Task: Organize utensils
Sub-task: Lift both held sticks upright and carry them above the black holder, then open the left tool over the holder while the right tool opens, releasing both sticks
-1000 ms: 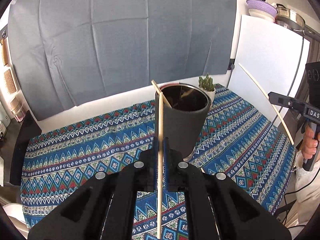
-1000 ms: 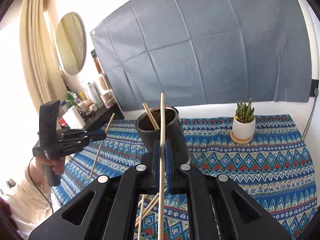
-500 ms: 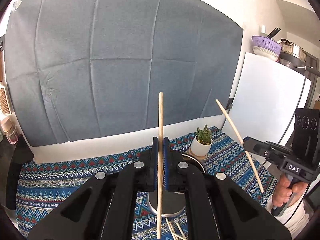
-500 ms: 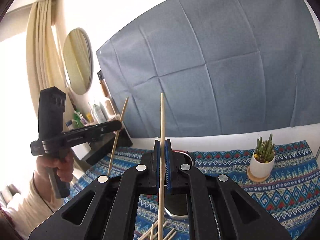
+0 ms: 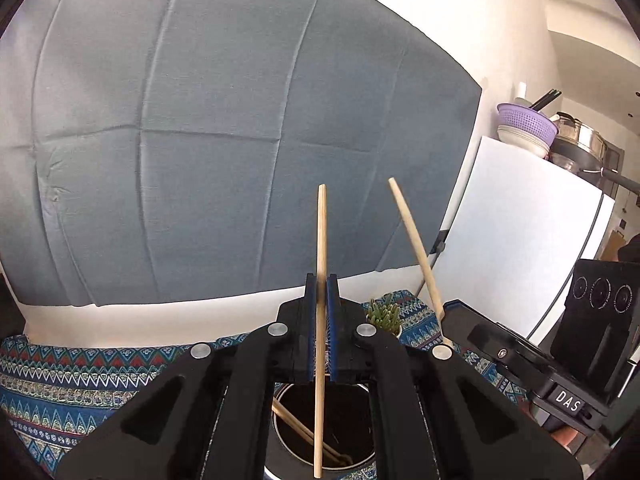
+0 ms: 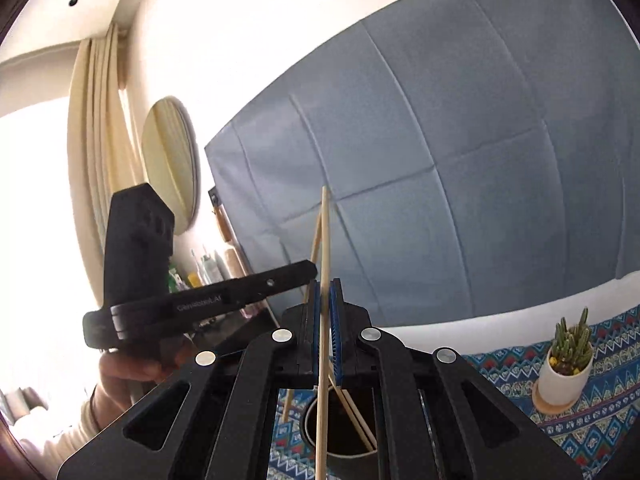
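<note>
My left gripper [image 5: 321, 286] is shut on a wooden chopstick [image 5: 321, 240], held upright over the mouth of the dark round holder [image 5: 352, 424], which has two chopsticks leaning inside. My right gripper [image 6: 326, 290] is shut on another wooden chopstick [image 6: 325, 240], upright above the same holder [image 6: 344, 428]. Its lower end hangs over the opening. The right gripper [image 5: 520, 360] with its slanted chopstick [image 5: 416, 248] shows at the right of the left wrist view. The left gripper [image 6: 224, 296] shows at the left of the right wrist view.
A small cactus in a white pot [image 6: 566, 364] stands on the patterned blue tablecloth [image 6: 600, 420] to the right of the holder; it also shows in the left wrist view [image 5: 384, 316]. A grey cloth backdrop [image 5: 200, 140] hangs behind. A white fridge [image 5: 520, 220] stands at right.
Both grippers have tilted up and come together above the holder. The holder has dropped to the bottom of both views, with each chopstick's lower end now over its mouth.
</note>
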